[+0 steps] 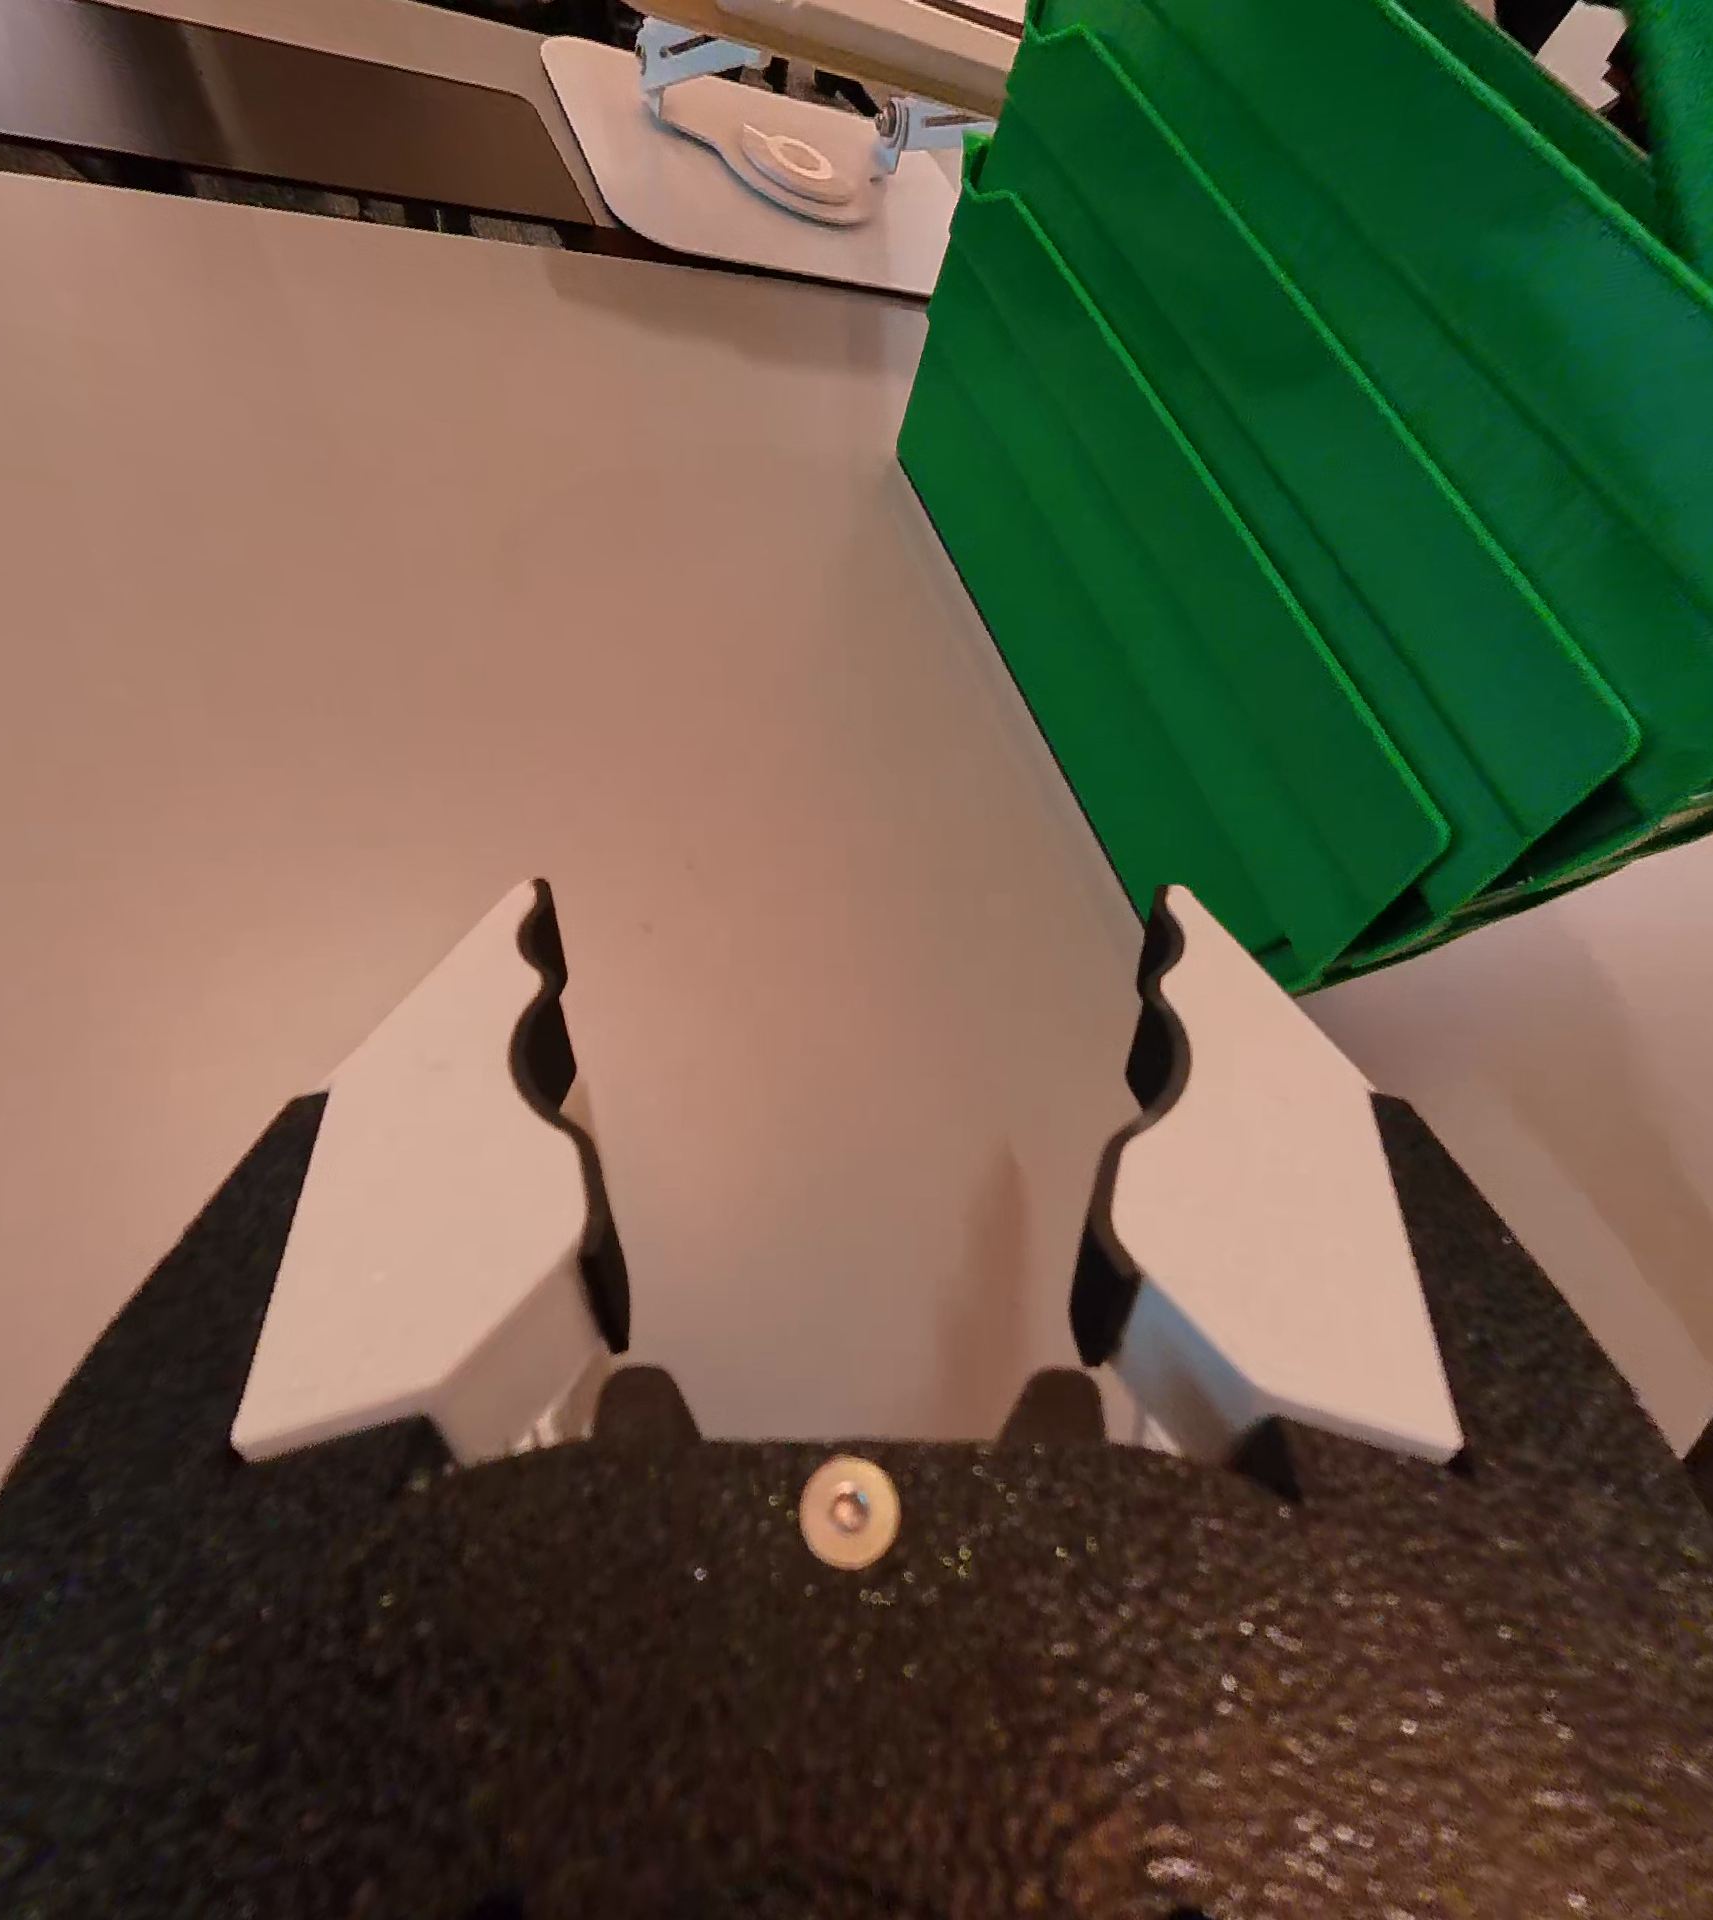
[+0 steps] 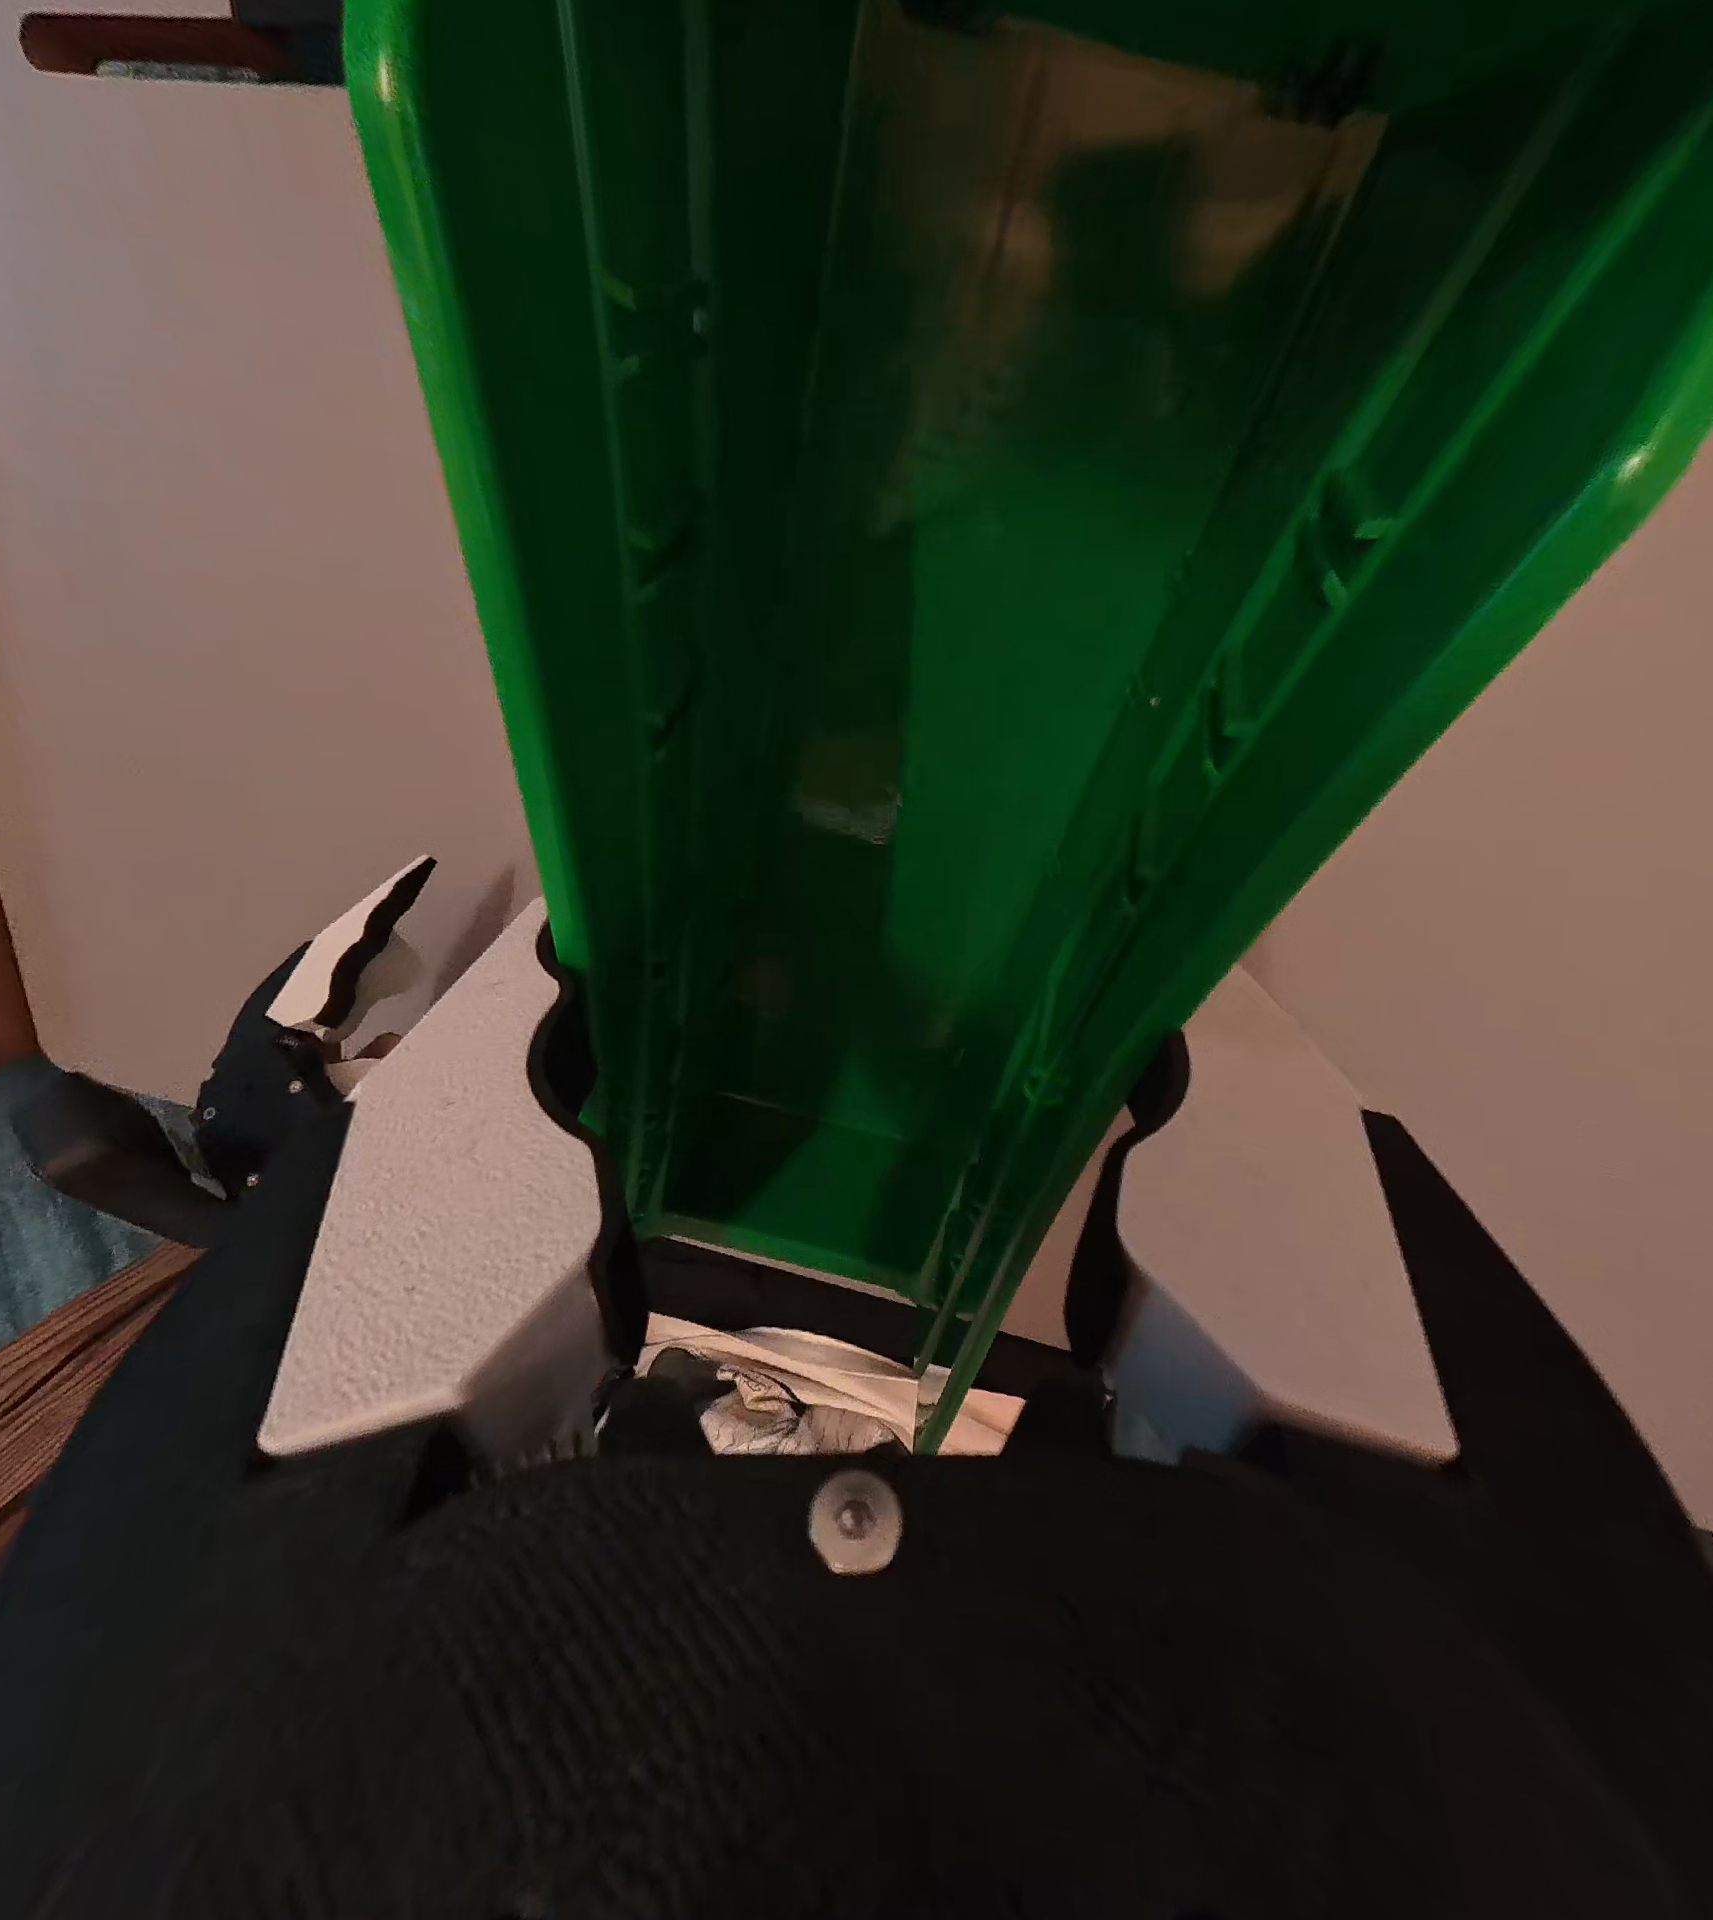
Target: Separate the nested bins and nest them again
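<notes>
Stack of nested green plastic bins (image 1: 1299,499) sits at the right edge of the beige worktop (image 1: 312,571), tilted, rims fanned out. Right gripper (image 2: 857,1049) clamped across a narrow green bin (image 2: 935,623), jaws pressing both outer walls; probably to lift it. Left gripper (image 1: 847,935) wide open, empty, just beside the stack's near corner, likely placed to brace it.
</notes>
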Demonstrator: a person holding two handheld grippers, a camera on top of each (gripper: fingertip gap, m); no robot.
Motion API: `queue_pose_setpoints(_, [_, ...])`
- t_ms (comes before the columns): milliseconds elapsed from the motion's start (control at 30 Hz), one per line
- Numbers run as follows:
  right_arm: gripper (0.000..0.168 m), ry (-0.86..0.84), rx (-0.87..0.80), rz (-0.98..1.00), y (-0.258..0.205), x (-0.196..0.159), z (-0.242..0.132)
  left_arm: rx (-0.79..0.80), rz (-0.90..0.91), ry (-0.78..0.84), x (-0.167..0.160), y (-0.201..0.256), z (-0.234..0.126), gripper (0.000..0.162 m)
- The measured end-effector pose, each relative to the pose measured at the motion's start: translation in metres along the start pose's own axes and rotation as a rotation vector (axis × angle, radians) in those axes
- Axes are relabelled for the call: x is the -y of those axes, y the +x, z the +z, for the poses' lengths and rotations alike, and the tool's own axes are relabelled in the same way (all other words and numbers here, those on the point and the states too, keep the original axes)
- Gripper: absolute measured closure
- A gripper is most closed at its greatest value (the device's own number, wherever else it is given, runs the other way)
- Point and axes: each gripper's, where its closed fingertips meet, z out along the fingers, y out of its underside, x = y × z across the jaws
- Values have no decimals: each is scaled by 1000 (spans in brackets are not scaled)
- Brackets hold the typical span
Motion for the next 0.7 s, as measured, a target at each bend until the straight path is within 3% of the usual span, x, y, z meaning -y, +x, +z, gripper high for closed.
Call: queue_pose_setpoints(700, [54,-98,-48,-22,7,-20,83,-11,-18,-29,-8,-2,8,54])
